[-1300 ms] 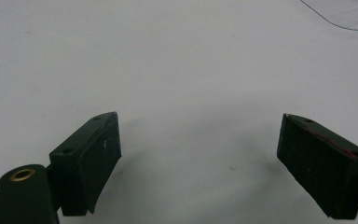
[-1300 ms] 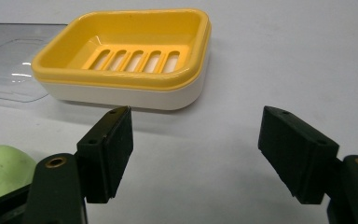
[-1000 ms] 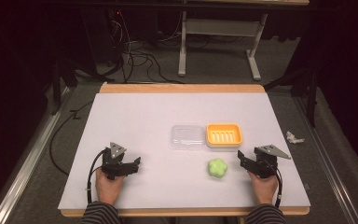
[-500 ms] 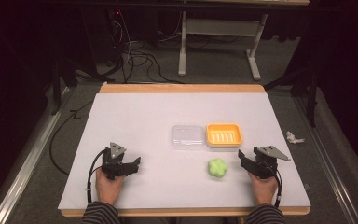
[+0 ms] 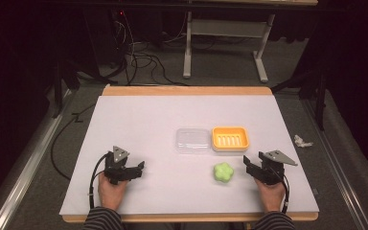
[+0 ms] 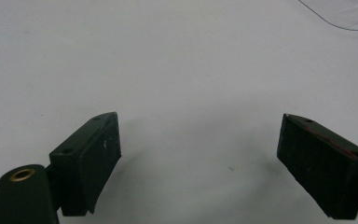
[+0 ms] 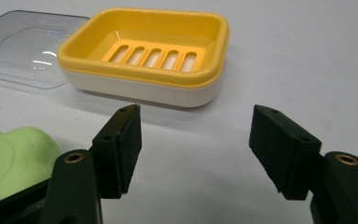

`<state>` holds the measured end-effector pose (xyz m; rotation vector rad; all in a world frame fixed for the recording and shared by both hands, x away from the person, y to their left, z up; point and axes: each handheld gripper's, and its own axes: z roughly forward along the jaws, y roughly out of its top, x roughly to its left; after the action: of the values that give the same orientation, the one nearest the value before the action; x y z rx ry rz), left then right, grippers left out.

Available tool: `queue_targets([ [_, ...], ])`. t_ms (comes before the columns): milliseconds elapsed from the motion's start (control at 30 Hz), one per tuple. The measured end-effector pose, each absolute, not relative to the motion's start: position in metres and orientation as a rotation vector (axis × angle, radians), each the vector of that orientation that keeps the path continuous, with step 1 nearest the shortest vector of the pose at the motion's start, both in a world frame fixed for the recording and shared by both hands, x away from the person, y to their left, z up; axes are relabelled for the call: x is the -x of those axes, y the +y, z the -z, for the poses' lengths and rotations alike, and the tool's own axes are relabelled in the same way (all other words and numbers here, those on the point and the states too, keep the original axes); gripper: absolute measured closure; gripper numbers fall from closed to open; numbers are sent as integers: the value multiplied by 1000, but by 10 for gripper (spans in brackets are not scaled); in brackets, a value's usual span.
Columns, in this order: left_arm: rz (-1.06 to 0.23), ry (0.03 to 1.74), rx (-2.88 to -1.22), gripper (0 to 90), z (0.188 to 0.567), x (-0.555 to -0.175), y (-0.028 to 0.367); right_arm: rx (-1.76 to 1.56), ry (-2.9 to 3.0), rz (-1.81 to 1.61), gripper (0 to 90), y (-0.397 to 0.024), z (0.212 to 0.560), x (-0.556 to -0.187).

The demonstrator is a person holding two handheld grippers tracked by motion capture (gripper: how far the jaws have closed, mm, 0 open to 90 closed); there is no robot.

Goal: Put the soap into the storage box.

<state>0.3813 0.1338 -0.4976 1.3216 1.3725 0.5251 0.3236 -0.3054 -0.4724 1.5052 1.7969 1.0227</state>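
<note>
The green soap (image 5: 224, 173), flower-shaped, is lying flat on the white table (image 5: 172, 115), near the front edge and right of centre. In the right gripper view it is showing at the lower left (image 7: 14, 158), just outside the left jaw and not between the two. Behind the soap, the yellow soap dish (image 5: 229, 138) is standing upright with its slotted tray facing up, and the clear lid (image 5: 192, 140) is lying just beside it on its left; whether the two are touching cannot be told.

You are holding the right gripper (image 5: 247, 165) low over the table, just to the right of the soap and apart from it, pointing towards the soap. Its jaws have just been closing; they are standing a modest gap apart with nothing between them.

You are resting the left gripper (image 5: 139, 168) well apart from the soap, at the front left. Its jaws are standing wide apart over bare table, gripping nothing.
</note>
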Motion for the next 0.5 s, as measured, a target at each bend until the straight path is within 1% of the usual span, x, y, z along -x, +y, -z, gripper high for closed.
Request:
queue_targets([
  [500,-539,1370,-1344,142,499,-382,133,-1401,1866,-1045,361,-294,465,-310],
])
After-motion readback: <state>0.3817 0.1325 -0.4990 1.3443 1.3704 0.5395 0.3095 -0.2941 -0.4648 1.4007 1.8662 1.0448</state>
